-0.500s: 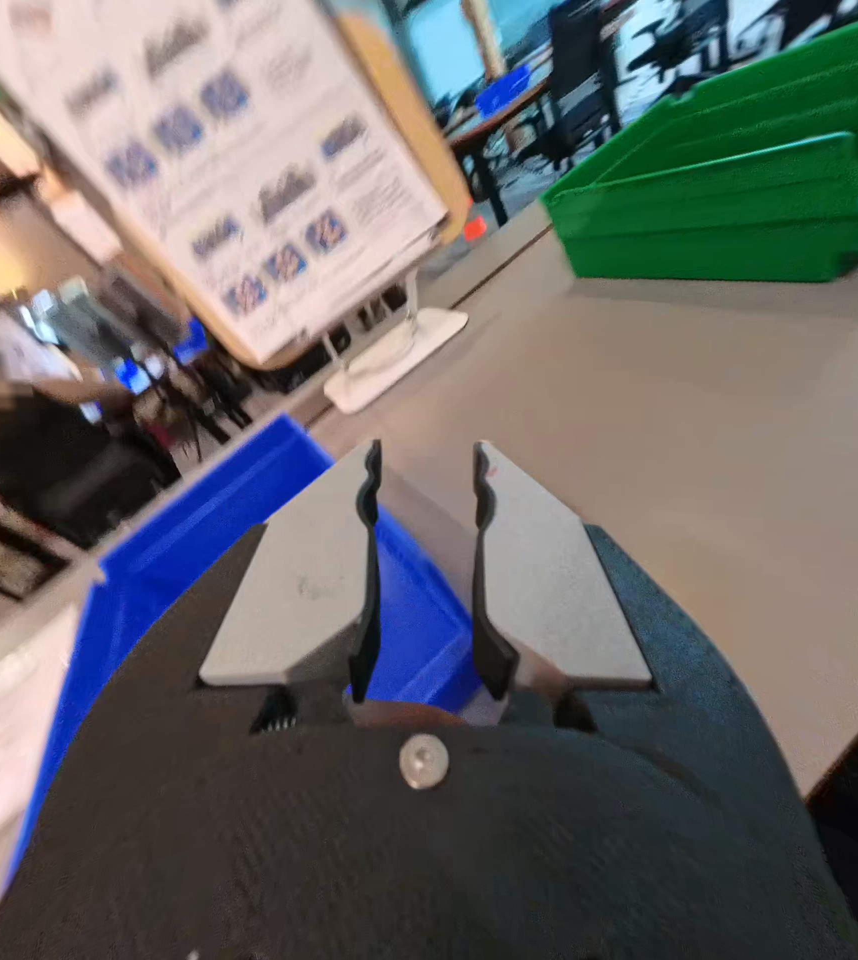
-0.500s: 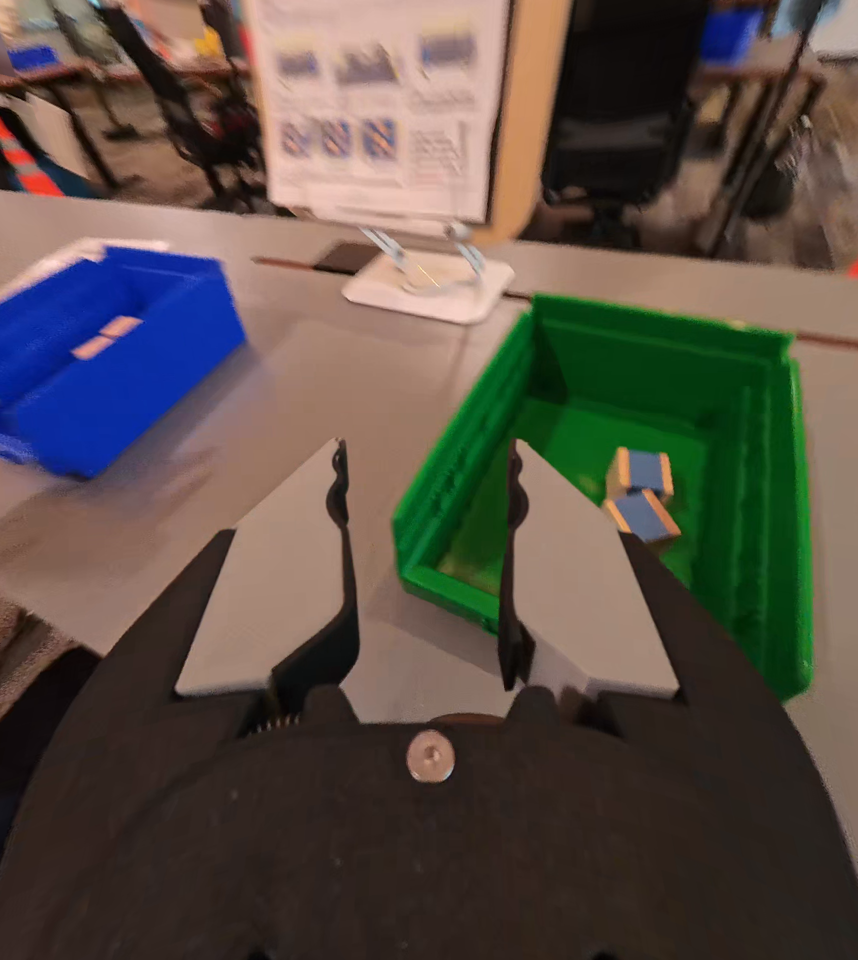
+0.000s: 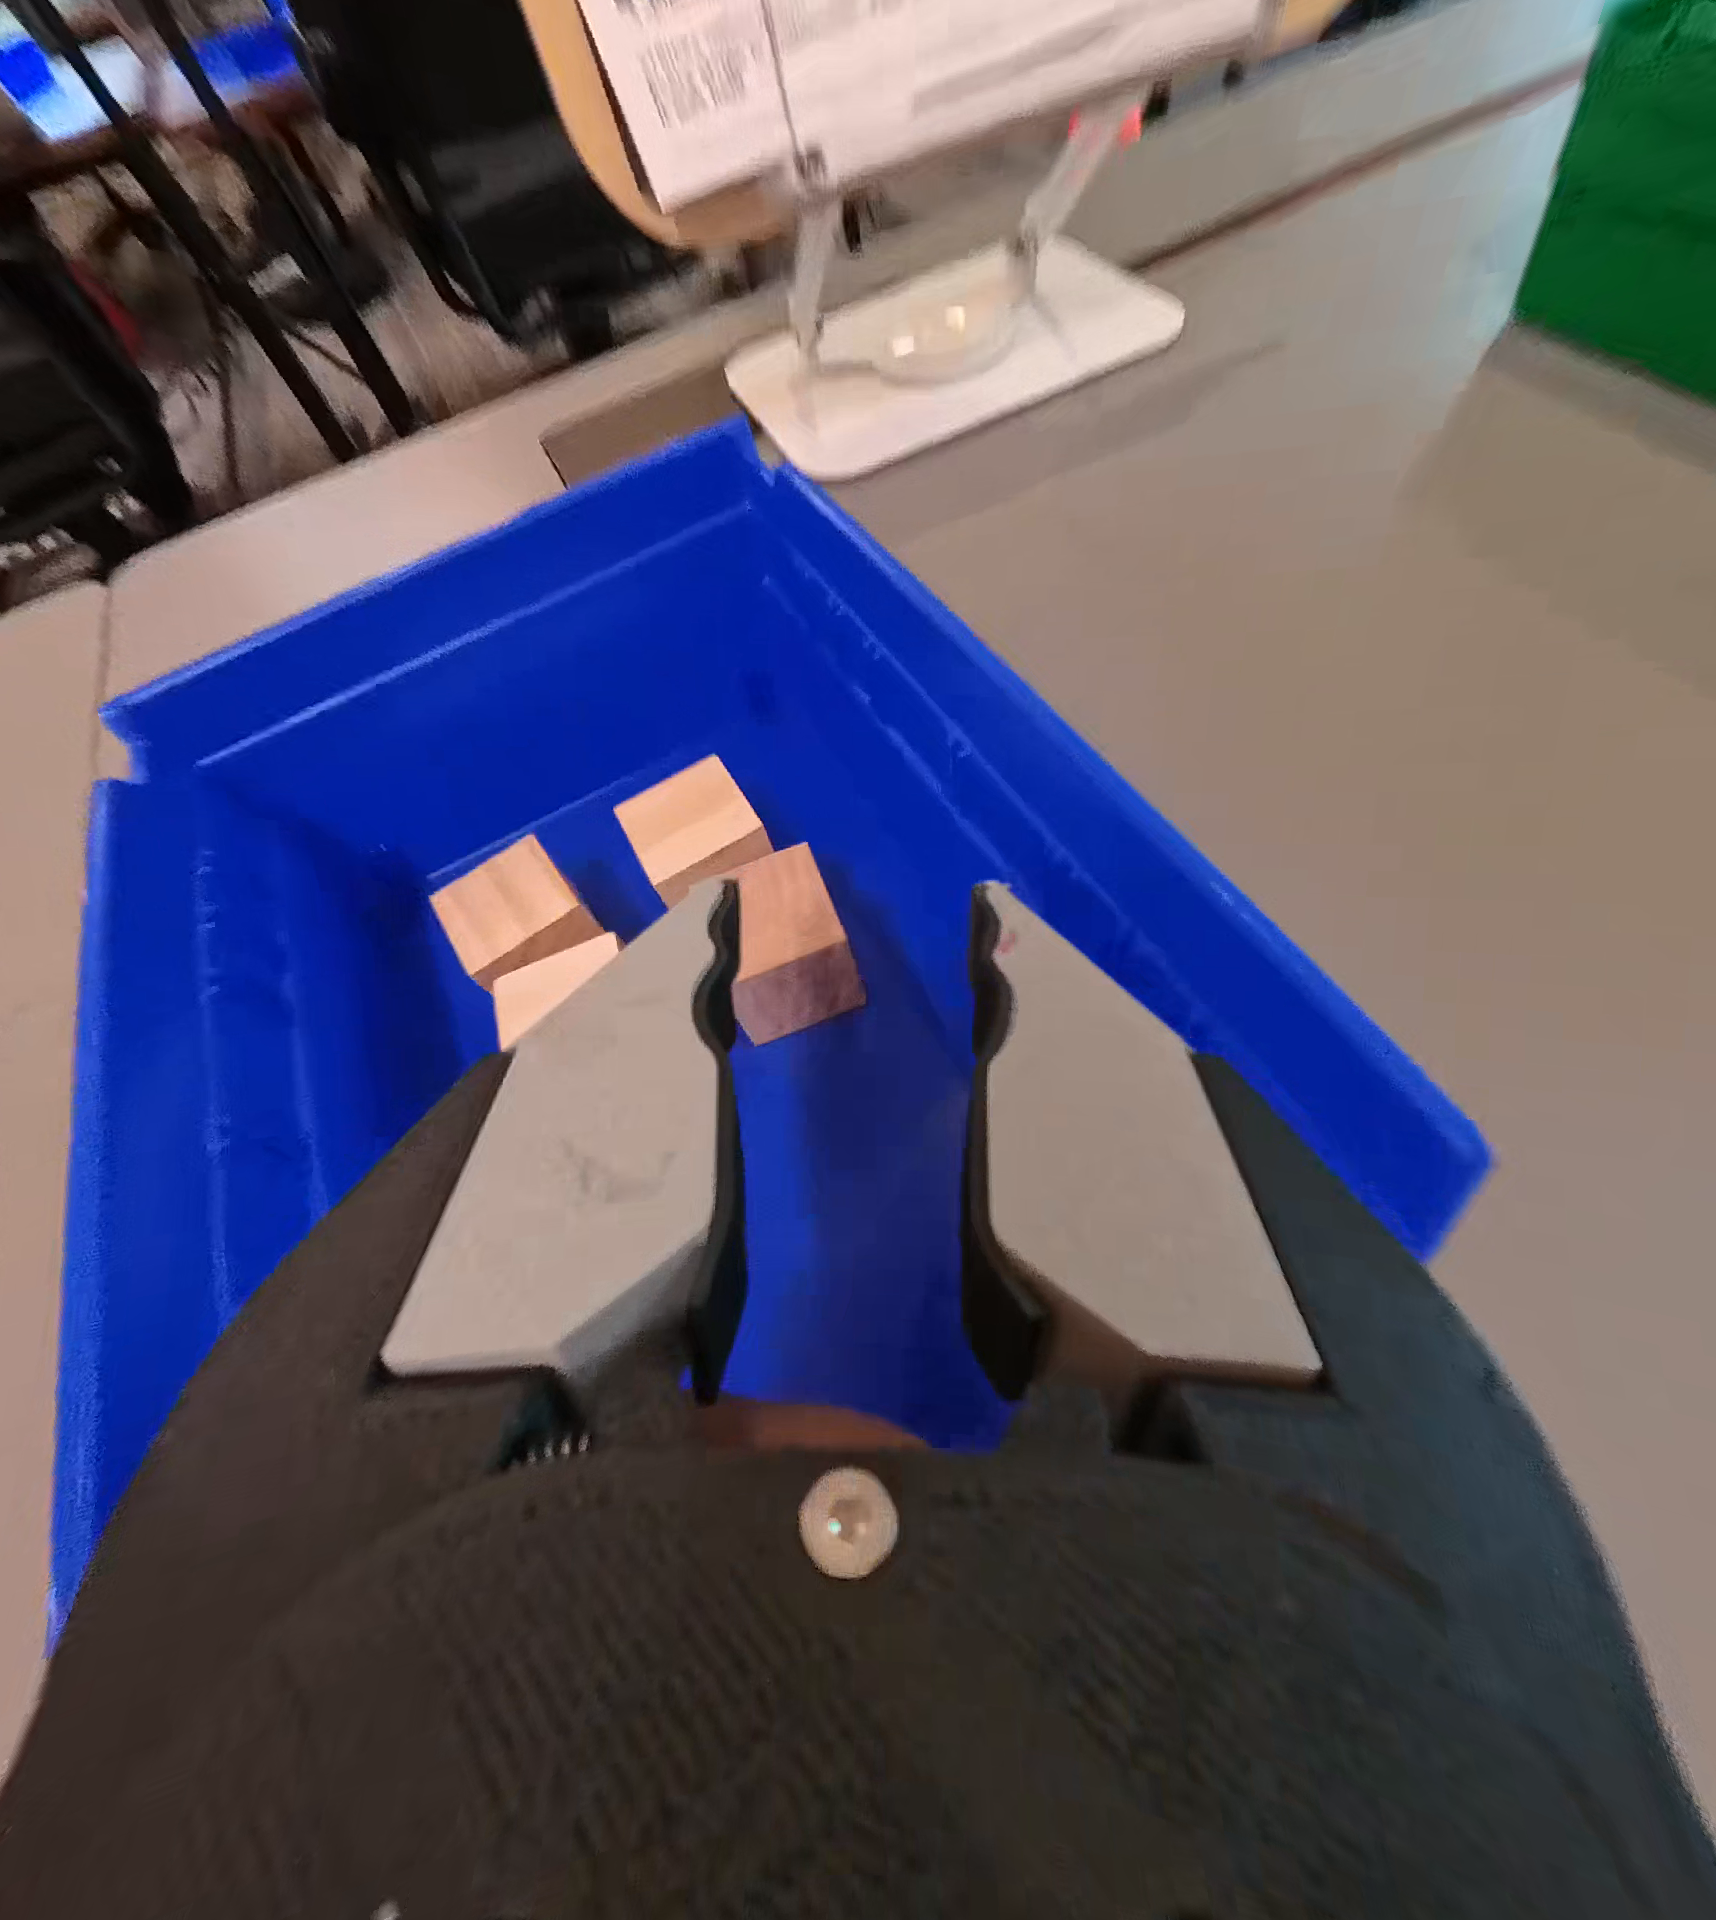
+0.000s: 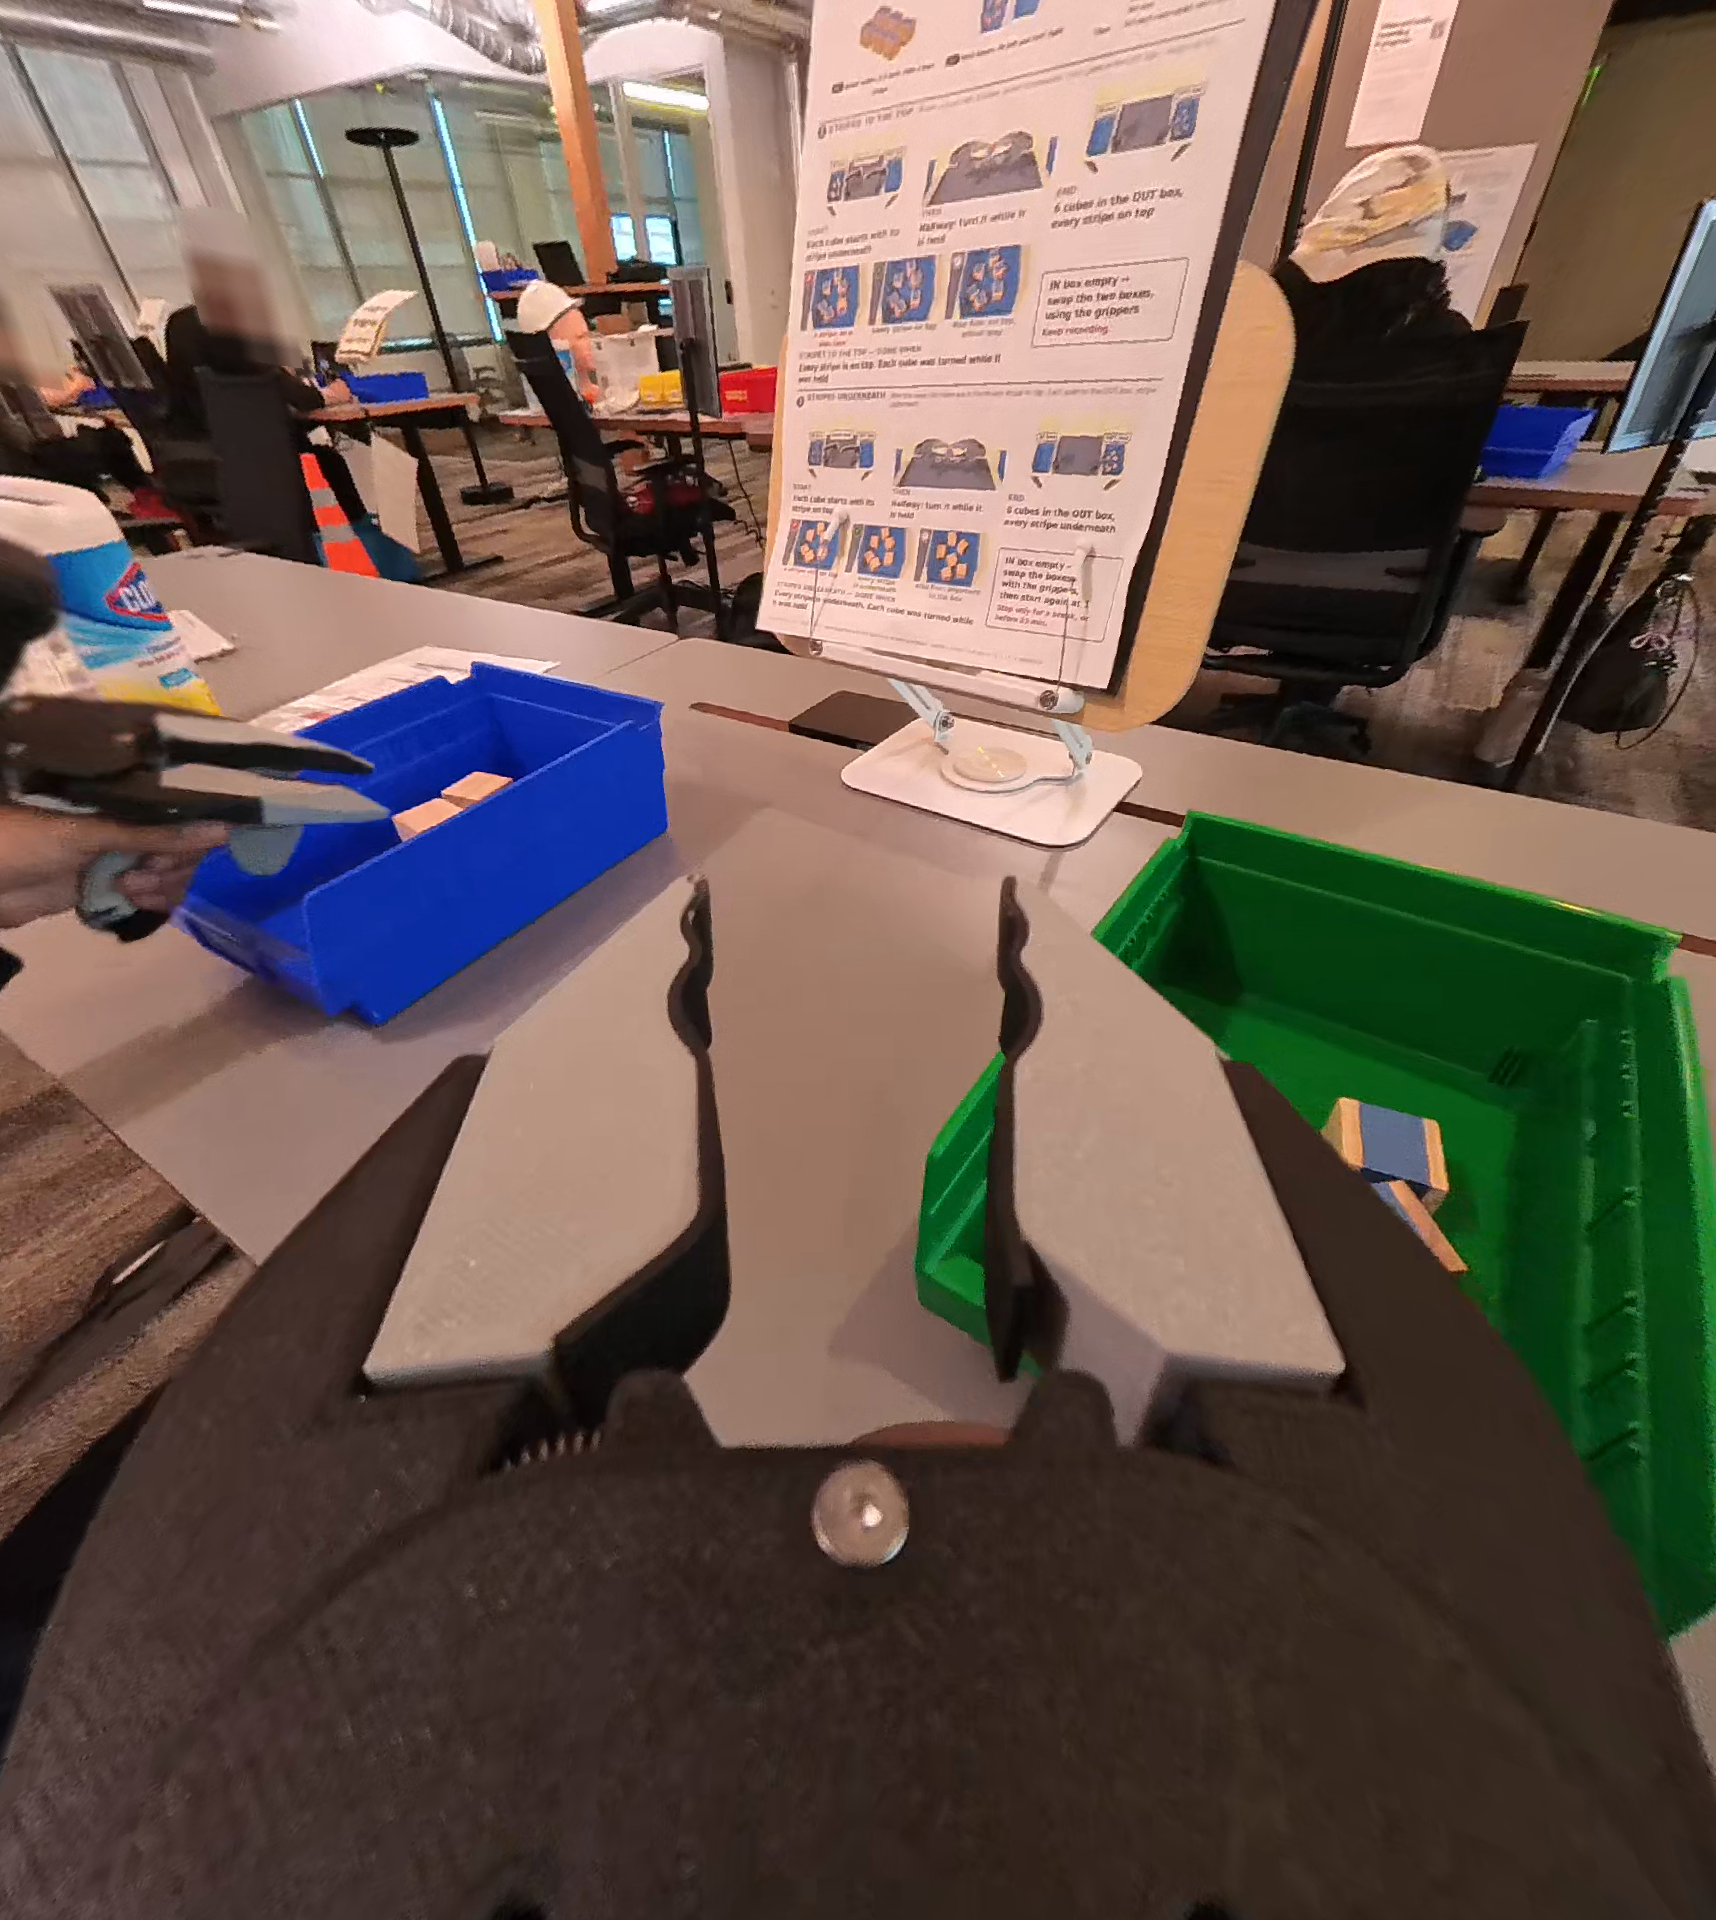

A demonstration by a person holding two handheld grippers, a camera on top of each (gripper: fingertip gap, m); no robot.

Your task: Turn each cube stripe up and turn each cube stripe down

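Left tool [image 3: 849, 904], fingers apart and empty, held above the near end of the blue bin [image 3: 1093, 831]; its tips sit over the cluster of wooden cubes. On the bin floor lie four plain-topped cubes with no stripe showing: a darker cube [image 3: 792, 940] just beyond the left fingertip, a pale cube [image 3: 693, 821] behind it, another [image 3: 506, 909] to the left, and a fourth [image 3: 547, 982] partly hidden by the left finger.

Right tool [image 4: 852, 904], fingers spread wide and empty, poised over bare grey bench [image 4: 833, 852] between the two bins. To its right, the green bin [image 4: 1456, 966] holds two cubes touching each other; the upper cube [image 4: 1394, 1143] shows a blue stripe on top, the lower cube [image 4: 1425, 1221] is mostly hidden by the tool. Beyond, an instruction sheet [image 4: 999, 343] stands upright on a white stand [image 4: 989, 779]. Far left, a wipes tub [image 4: 95, 613].
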